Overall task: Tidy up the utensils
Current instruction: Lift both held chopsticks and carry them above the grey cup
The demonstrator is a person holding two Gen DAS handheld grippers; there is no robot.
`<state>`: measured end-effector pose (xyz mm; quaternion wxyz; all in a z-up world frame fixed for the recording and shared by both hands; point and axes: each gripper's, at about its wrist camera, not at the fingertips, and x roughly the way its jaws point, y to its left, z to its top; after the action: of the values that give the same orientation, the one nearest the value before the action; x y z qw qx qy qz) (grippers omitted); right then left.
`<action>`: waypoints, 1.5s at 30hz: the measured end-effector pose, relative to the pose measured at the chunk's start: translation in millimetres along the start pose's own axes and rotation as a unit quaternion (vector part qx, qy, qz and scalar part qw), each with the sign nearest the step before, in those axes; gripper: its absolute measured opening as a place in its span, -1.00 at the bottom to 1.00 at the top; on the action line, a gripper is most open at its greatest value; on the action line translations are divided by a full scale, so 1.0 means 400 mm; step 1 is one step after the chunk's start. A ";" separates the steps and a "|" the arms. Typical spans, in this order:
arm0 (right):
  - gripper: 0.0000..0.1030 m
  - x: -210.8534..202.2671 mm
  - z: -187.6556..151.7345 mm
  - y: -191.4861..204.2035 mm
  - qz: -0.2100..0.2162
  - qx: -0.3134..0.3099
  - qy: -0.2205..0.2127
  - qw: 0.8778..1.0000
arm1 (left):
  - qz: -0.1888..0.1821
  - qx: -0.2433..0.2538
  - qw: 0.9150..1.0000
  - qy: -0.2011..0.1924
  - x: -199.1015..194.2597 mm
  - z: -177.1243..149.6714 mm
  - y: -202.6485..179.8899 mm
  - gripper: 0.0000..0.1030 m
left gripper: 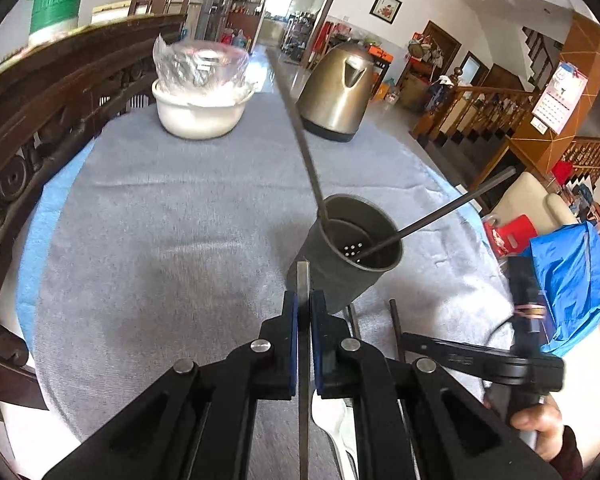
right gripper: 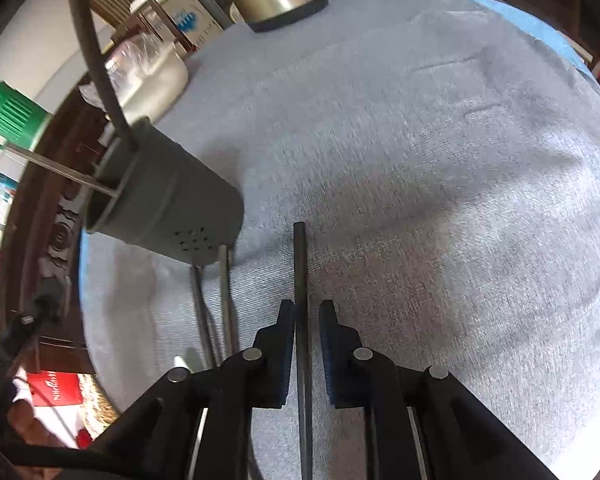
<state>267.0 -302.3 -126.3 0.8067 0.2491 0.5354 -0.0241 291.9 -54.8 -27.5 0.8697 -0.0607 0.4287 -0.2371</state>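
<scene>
A round desk (left gripper: pixel 180 216) covered with a grey cloth carries a dark cup (left gripper: pixel 352 252), which stands upright with 2 thin rods leaning out of it (left gripper: pixel 300 128). The left tongs (left gripper: pixel 304 312) are nearly closed on a flat metal strip (left gripper: pixel 303 280), its tip near the cup's base. Below them lies a white spoon (left gripper: pixel 332 420), and more rods (left gripper: pixel 396 328) lie beside the cup. The right tongs (right gripper: pixel 303 320) stand slightly apart around a dark rod (right gripper: pixel 300 264); whether the pads touch it, I cannot tell. Further back sit a white bowl (left gripper: pixel 200 112) holding crinkled plastic and a steel kettle (left gripper: pixel 336 92).
</scene>
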 end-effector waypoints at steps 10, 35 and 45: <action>-0.67 0.060 0.028 0.067 -0.063 -0.059 -0.004 0.996 | 0.007 0.046 0.998 -0.052 -0.081 0.011 -0.052 -0.88; -0.86 -0.083 0.007 -0.020 0.036 -0.033 -0.089 0.995 | 0.011 0.039 0.986 0.163 0.287 -0.019 0.017 -0.75; -0.86 -0.165 -0.034 0.035 0.068 -0.068 -0.162 0.982 | 0.004 0.028 0.988 0.155 0.301 -0.025 0.023 -0.83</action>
<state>231.6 -299.5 -67.4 0.8976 0.2217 0.3801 0.0272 350.2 -101.5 -122.8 0.7950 0.0024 0.5518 -0.2519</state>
